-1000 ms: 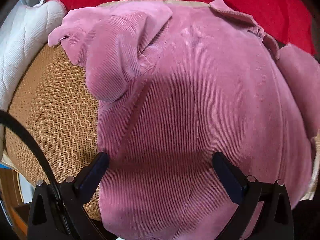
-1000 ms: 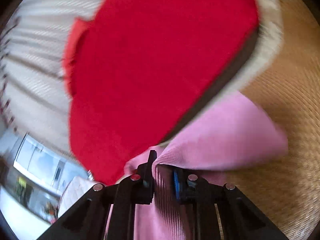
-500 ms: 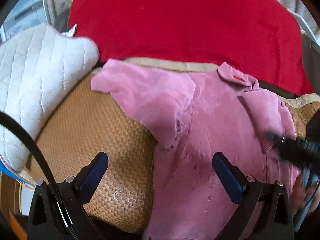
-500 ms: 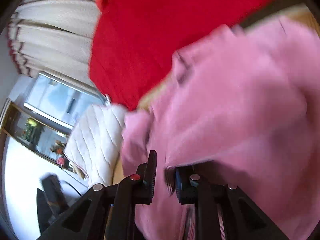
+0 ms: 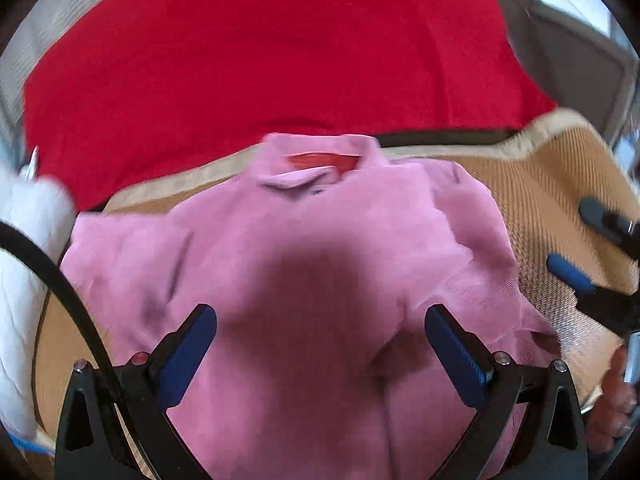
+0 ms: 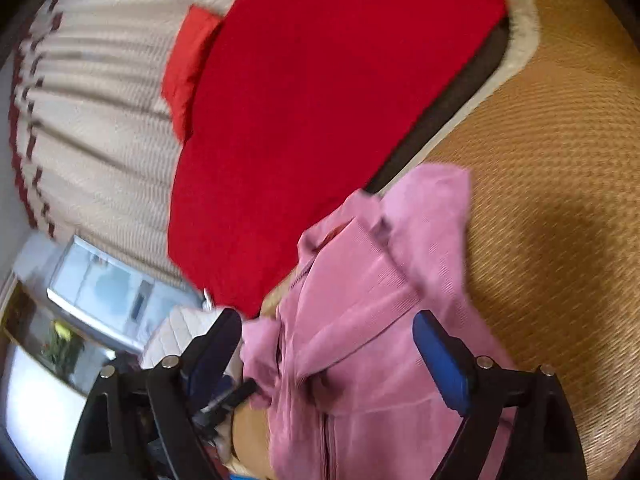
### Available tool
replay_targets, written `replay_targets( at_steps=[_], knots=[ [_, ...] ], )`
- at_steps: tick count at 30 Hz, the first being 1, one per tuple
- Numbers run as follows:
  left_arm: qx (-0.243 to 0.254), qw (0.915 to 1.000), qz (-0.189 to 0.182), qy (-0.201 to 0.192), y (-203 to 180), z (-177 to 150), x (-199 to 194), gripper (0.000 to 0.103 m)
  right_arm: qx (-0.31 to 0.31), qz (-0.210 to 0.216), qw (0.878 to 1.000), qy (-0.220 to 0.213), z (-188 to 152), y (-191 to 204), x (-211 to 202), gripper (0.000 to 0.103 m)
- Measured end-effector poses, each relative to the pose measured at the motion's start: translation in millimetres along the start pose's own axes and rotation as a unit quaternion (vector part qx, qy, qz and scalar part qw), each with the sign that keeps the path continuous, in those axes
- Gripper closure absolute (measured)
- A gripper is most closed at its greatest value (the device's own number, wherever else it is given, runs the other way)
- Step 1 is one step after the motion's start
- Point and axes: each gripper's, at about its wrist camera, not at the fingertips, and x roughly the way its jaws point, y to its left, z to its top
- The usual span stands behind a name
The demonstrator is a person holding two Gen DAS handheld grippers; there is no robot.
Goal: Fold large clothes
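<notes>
The ribbed pink corduroy jacket [image 5: 320, 272] lies mid-frame on a woven mat [image 5: 552, 208], both grippers, left [image 5: 320, 344] and right [image 6: 328, 344], gaping, the right's jaws opening, while only the right view shows pleated curtains [image 6: 100, 128] upper left.

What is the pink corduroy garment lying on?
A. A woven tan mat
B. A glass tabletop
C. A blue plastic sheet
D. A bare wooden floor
A: the pink corduroy garment is spread over a woven tan mat with a herringbone weave, which shows on both sides of it and again beside it in the right wrist view.
</notes>
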Motion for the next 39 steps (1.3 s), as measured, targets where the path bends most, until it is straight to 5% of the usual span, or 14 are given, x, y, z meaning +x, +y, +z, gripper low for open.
replay_targets(
  at_steps=[3, 4, 11, 17, 24, 30, 31, 35, 39],
  knots=[
    [0.023, 0.9997, 0.002, 0.006, -22, 7, 19, 0.001, 0.039, -0.002, 0.999, -0.015, 8, -18, -6, 0.025],
    [0.03, 0.9995, -0.008, 0.009, -27, 8, 27, 0.01, 0.042, -0.003, 0.999, -0.017, 8, -17, -7, 0.031],
    [0.068, 0.9963, -0.021, 0.048, -43, 14, 64, 0.097, 0.047, -0.032, 0.998, -0.004, 19, -41, -20, 0.035],
    [-0.034, 0.9912, -0.127, 0.014, 7, 13, 34, 0.099, 0.025, -0.03, 0.999, 0.022, 10, -34, 6, 0.035],
    [-0.075, 0.9862, -0.147, 0.016, 55, -12, 1, 0.097, 0.027, 0.003, 0.999, 0.041, 0, -28, 41, 0.035],
    [-0.103, 0.9907, -0.089, 0.007, 124, -52, -23, 0.089, 0.013, 0.015, 0.997, 0.072, -8, -12, 66, 0.035],
    [-0.119, 0.9891, -0.087, 0.008, 141, -60, -26, 0.08, 0.012, 0.018, 0.996, 0.084, -9, -9, 71, 0.035],
    [-0.192, 0.9804, -0.044, -0.003, 209, -84, -37, 0.05, 0.01, 0.025, 0.993, 0.117, -12, 8, 96, 0.035],
    [-0.273, 0.9617, -0.028, -0.006, 278, -95, -36, 0.045, 0.002, 0.057, 0.988, 0.144, -17, 52, 126, 0.035]
  ],
)
